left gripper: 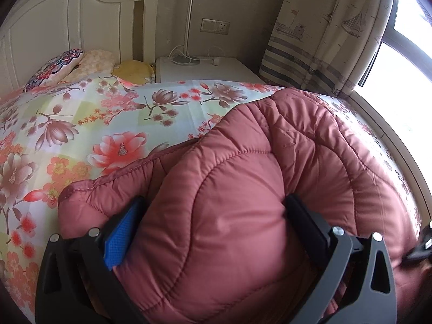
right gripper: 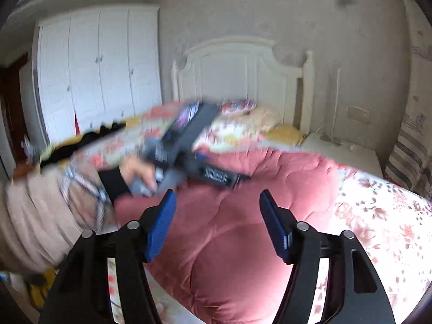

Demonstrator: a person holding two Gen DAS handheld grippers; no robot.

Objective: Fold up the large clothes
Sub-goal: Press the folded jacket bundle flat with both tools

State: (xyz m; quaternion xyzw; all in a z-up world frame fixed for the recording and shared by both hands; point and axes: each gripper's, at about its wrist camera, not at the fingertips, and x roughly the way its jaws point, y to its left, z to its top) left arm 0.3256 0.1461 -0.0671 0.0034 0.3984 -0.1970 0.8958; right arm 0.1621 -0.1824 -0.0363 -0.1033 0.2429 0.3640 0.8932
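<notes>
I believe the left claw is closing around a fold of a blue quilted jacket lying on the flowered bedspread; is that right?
Not quite: the quilted jacket is dusty pink, not blue, as the left wrist view shows. The left claw does straddle a fold of it on the flowered bedspread.

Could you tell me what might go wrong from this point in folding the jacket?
The left gripper straddles a thick puffy fold of the jacket; the slick padding may slip out. The right gripper hovers open, holding nothing, so that side could spring back. The right wrist view is blurred by motion.
</notes>
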